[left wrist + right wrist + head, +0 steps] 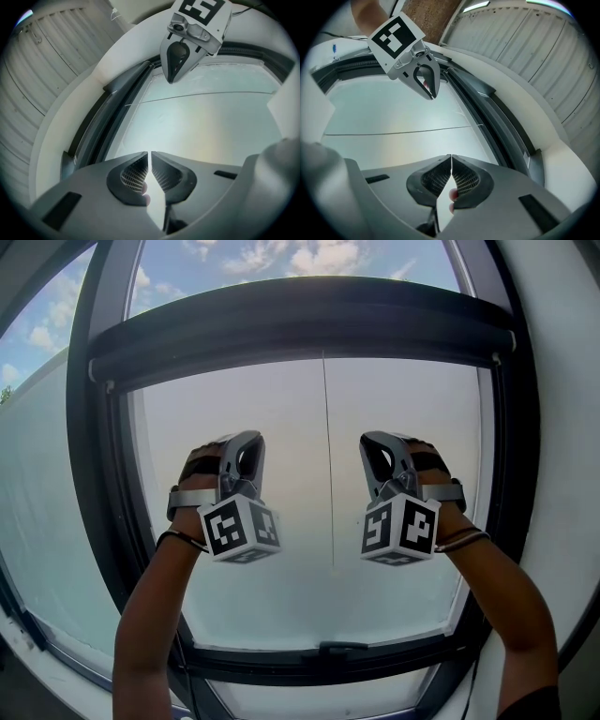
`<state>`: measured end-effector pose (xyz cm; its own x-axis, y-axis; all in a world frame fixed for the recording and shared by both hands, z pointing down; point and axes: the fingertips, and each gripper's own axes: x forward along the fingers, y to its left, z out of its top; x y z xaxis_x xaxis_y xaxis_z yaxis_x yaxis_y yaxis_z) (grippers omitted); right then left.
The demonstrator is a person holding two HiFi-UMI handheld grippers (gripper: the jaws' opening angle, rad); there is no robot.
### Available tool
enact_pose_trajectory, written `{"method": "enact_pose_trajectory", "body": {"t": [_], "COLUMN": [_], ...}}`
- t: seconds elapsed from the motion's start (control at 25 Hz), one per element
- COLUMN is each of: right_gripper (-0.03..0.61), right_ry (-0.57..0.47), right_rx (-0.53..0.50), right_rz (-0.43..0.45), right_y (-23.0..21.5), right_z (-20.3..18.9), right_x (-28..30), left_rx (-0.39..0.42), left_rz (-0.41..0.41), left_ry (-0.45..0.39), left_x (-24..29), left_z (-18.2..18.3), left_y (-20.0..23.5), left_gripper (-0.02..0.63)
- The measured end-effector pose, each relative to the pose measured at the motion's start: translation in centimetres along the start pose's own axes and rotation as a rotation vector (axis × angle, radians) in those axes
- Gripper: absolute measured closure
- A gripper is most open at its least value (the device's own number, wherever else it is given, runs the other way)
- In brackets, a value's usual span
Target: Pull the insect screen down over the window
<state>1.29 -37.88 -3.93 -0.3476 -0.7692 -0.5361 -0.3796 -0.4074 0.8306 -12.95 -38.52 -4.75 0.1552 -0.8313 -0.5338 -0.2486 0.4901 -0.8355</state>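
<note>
**Left tongs** (pixel 150 158): We record two grey moulded plastic jaws with grid-textured pads. The tips are pressed together with nothing between them. A fingertip (pixel 145 189) shows in the slit behind the pads.

**Right tongs** (pixel 451 160): These have the same make and finish. The tips meet and the grip is empty.

**Marker cubes:** We note one white cube with black square patterns on each tool, left cube (pixel 242 529) and right cube (pixel 401 529). Both have chamfered corners.

**Hands:** The left hand (pixel 195 482) and right hand (pixel 439 476) are strapped to the tools and held up side by side before the glass, well apart from each other.

**Cord** (pixel 326 456): A thin dark line hangs straight down the pane (pixel 281 399) between the two tongs, touching neither.

**Insect screen** (pixel 309 324): We see it as a long, dark, matt bar lying across the upper part of the window, above both tongs and well apart from them. We cannot tell whether mesh covers the pale, hazy pane below it. Blue sky and cloud show clearly above the bar.

**Window frame** (pixel 94 484): The frame is dark, smooth and rounded in section, with a low dark handle (pixel 342 649) on its bottom rail.

**Surround:** A smooth white reveal (pixel 70 122) rings the window, and beyond it is a ribbed, pale panelled surface (pixel 42 61).
</note>
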Motion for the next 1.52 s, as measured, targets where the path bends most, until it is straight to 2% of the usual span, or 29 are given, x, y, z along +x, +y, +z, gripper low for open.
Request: {"method": "enact_pose_trajectory", "body": {"t": [0.24, 0.4, 0.52, 0.68, 0.84, 1.0, 1.04, 1.16, 1.36, 1.52], "right_gripper": [0.574, 0.574, 0.554, 0.491, 0.460, 0.411, 0.380, 0.346, 0.345, 0.345], "right_ry": [-0.004, 0.003, -0.002, -0.001, 0.016, 0.041, 0.051, 0.067, 0.082, 0.097], "right_rx": [-0.059, -0.089, -0.111, -0.203, -0.225, -0.259, -0.268, -0.261, -0.299, -0.320], "right_rz": [-0.033, -0.045, -0.054, -0.070, -0.082, -0.069, -0.062, -0.040, -0.036, -0.032], "right_y": [-2.4, -3.6, -4.4, -5.7, -7.5, -8.0, -8.1, -8.4, -8.9, -9.2], "right_z": [0.5, 0.6, 0.8, 0.5, 0.5, 0.5, 0.5, 1.0, 1.3, 1.5], "right_x": [1.4, 2.2, 2.6, 3.2, 4.0, 5.1, 5.4, 6.3, 7.4, 7.8], "left_rx": [-0.012, -0.005, 0.002, 0.024, 0.066, 0.056, 0.061, 0.091, 0.110, 0.126], "left_rz": [0.097, 0.107, 0.114, 0.120, 0.148, 0.104, 0.098, 0.095, 0.114, 0.099], "left_ry": [-0.024, -0.043, -0.022, 0.021, 0.052, 0.080, 0.086, 0.104, 0.102, 0.117], "left_x": [1.1, 1.9, 2.4, 3.0, 3.9, 5.1, 5.4, 5.7, 5.0, 5.5], "left_z": [1.0, 1.6, 1.2, 0.4, 0.0, -0.6, -0.7, -0.8, 0.0, 0.2], "left_y": [4.5, 6.1, 7.1, 7.9, 9.1, 9.1, 9.3, 9.7, 10.1, 10.9], "left_gripper": [0.609, 0.594, 0.573, 0.516, 0.450, 0.416, 0.407, 0.402, 0.402, 0.402]}}
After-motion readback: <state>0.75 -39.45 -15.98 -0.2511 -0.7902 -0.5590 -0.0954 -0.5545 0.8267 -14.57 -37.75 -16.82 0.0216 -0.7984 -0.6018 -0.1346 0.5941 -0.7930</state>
